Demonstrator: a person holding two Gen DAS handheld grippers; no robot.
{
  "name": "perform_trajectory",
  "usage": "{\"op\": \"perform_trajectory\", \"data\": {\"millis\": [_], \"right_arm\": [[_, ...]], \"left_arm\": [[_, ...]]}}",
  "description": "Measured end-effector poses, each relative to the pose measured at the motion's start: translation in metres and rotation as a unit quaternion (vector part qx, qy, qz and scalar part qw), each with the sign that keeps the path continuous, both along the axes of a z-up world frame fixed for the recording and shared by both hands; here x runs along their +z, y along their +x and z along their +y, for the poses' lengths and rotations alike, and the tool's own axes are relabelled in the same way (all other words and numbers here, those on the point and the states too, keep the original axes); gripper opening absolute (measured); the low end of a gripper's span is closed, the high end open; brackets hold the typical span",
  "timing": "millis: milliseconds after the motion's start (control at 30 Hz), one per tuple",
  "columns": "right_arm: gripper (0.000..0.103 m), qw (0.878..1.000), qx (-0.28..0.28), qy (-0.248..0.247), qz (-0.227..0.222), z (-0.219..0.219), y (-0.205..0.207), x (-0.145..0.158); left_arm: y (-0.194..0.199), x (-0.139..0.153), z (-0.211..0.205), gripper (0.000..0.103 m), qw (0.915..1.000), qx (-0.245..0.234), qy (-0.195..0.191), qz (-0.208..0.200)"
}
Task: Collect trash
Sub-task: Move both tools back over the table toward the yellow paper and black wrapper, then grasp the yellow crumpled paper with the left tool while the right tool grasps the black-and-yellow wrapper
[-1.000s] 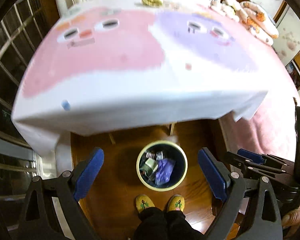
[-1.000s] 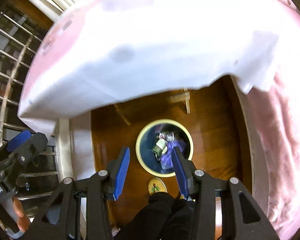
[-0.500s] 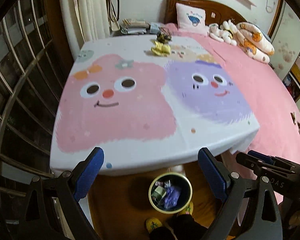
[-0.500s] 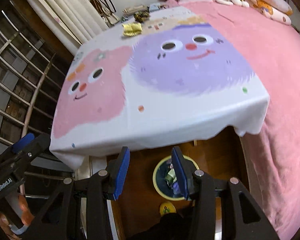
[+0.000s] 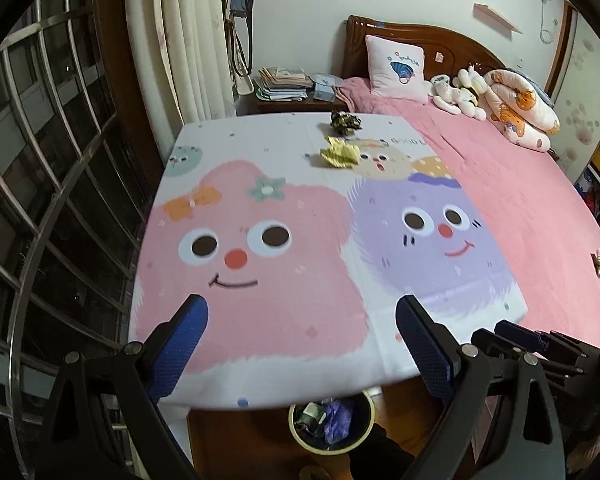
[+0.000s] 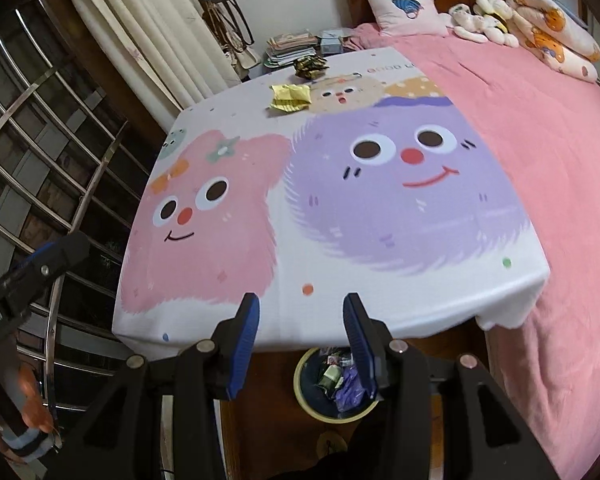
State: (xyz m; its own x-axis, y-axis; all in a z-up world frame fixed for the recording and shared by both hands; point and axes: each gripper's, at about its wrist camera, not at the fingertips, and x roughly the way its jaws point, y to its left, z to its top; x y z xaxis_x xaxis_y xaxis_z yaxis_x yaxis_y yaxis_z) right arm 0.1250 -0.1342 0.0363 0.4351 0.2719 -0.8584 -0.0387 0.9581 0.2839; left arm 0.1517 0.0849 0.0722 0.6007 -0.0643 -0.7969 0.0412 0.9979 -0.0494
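Observation:
A crumpled yellow paper (image 5: 339, 153) (image 6: 291, 97) and a dark crumpled wrapper (image 5: 345, 121) (image 6: 310, 65) lie at the far end of the cartoon-print table cloth (image 5: 260, 280) (image 6: 340, 216). A round bin (image 5: 366, 438) (image 6: 306, 392) holding trash stands on the wooden floor below the near table edge. My left gripper (image 5: 300, 344) is wide open and empty above the near edge. My right gripper (image 6: 301, 340) is open and empty, above the near edge and the bin.
A pink bed (image 5: 520, 208) (image 6: 540, 128) with a pillow and soft toys lies to the right. A nightstand with books (image 5: 284, 84) stands behind the table. A barred window (image 5: 40, 200) and curtains (image 5: 180, 40) are on the left.
Both grippers tilted up from looking down at the bin to looking along the table top. The far trash came into view. Both grippers stayed open.

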Motion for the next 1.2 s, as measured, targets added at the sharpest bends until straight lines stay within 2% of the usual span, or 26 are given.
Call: {"op": "perform_trajectory", "data": {"millis": [300,500,667,800,900,1033,1167,1200], "right_arm": [[0.044,0.999,0.035,0.014,-0.012,-0.010,0.087,-0.004],[0.044,0.998,0.068,0.020,0.001,-0.029,0.176,-0.013],[0.044,0.995,0.093,0.021,0.005,-0.048,0.263,-0.027],[0.044,0.994,0.105,0.022,0.006,-0.054,0.317,-0.041],[0.044,0.994,0.109,0.021,0.007,-0.057,0.360,-0.056],[0.044,0.994,0.110,0.027,0.012,-0.059,0.398,-0.071],[0.044,0.993,0.111,0.036,0.017,-0.060,0.423,-0.082],[0.044,0.993,0.111,0.040,0.019,-0.061,0.428,-0.084]], "left_arm": [[0.089,-0.002,-0.026,0.094,0.9999,0.011,-0.001,0.009],[0.175,-0.018,-0.052,0.094,0.9987,0.033,-0.007,0.038],[0.259,-0.046,-0.063,0.094,0.9941,0.073,-0.022,0.078],[0.317,-0.079,-0.063,0.094,0.9860,0.100,-0.061,0.119],[0.353,-0.108,-0.061,0.094,0.9746,0.116,-0.112,0.155],[0.381,-0.140,-0.059,0.094,0.9613,0.146,-0.154,0.176],[0.401,-0.163,-0.061,0.092,0.9555,0.159,-0.163,0.187],[0.404,-0.168,-0.062,0.087,0.9540,0.160,-0.166,0.192]]}}
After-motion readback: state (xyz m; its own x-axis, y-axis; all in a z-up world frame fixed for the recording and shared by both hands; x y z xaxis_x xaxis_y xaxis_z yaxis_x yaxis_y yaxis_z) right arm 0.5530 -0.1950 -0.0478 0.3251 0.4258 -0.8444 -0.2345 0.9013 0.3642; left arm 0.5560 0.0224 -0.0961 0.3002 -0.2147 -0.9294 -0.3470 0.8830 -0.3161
